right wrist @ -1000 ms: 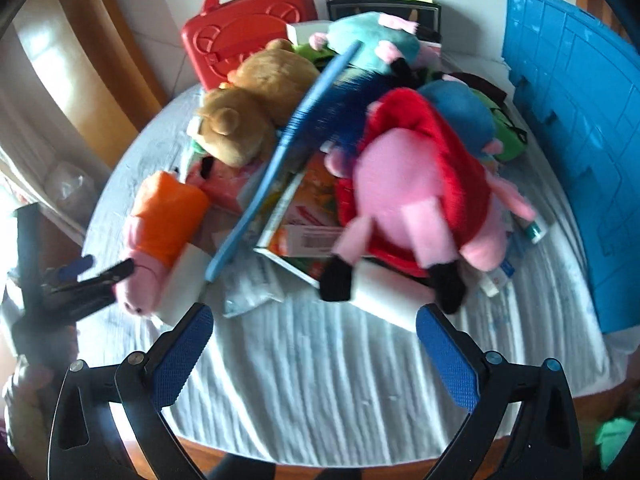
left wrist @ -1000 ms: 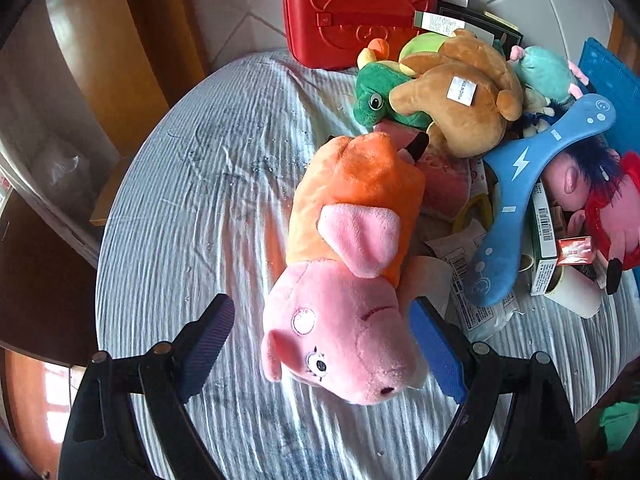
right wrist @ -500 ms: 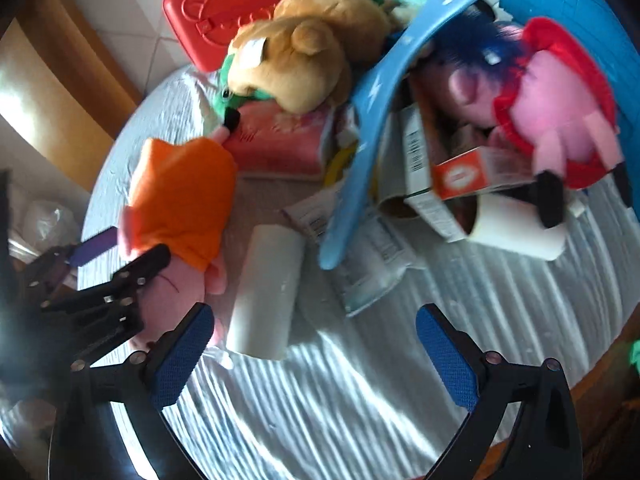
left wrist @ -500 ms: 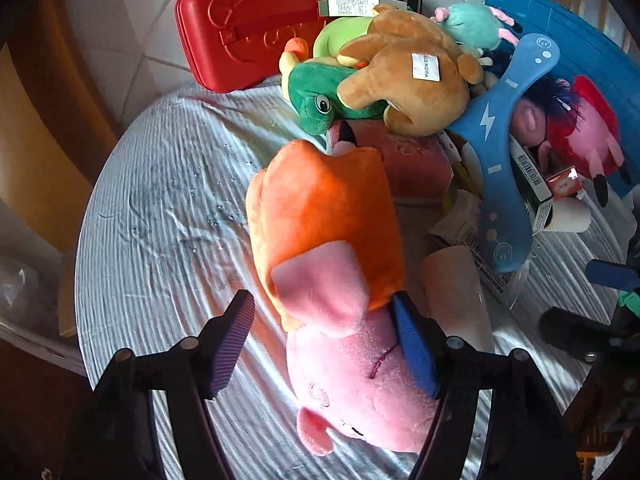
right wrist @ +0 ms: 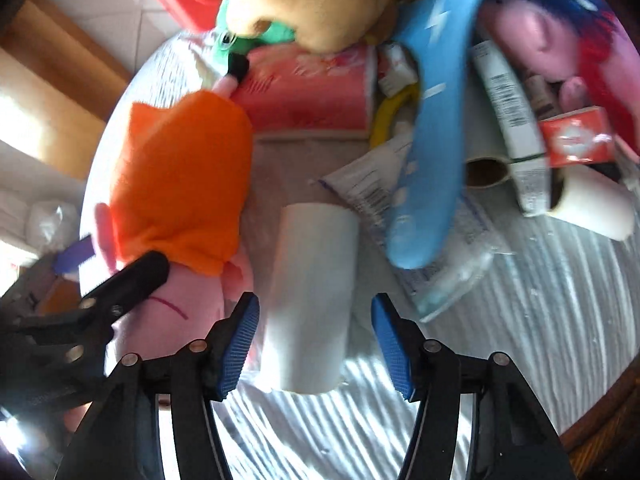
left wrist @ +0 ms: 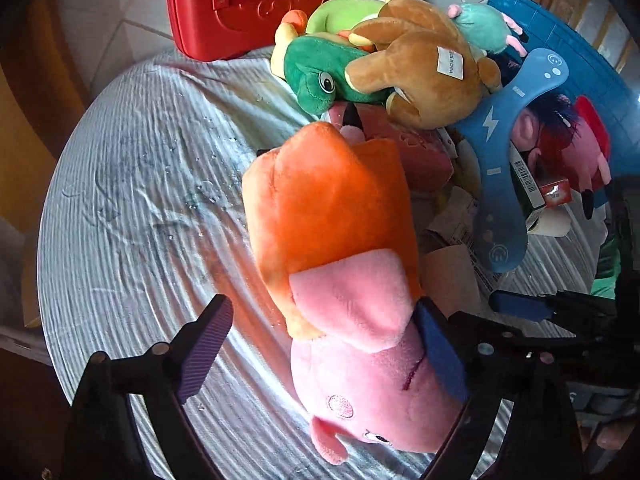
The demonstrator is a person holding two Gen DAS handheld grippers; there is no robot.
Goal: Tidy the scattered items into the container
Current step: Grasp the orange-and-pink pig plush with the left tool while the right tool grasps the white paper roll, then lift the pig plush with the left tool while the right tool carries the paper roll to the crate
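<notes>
Orange-dressed pig plush [left wrist: 332,220] is sitting between your left claw [left wrist: 320,344]'s opening jaws, ungripped, while your right claw [right wrist: 316,344] is closing around the white paper roll [right wrist: 312,292] for binning.

Red case [left wrist: 240,4]: top cut by frame edge.
Pink pack [left wrist: 416,156]: mostly hidden under plush toys.
Blue boomerang [right wrist: 436,120]: motion-blurred.

Pig toy [left wrist: 344,264] is soft matt plush, red case [left wrist: 240,4] glossy moulded plastic, table cover [left wrist: 132,184] wrinkled ribbed cloth, roll [right wrist: 308,296] matt white paper
</notes>
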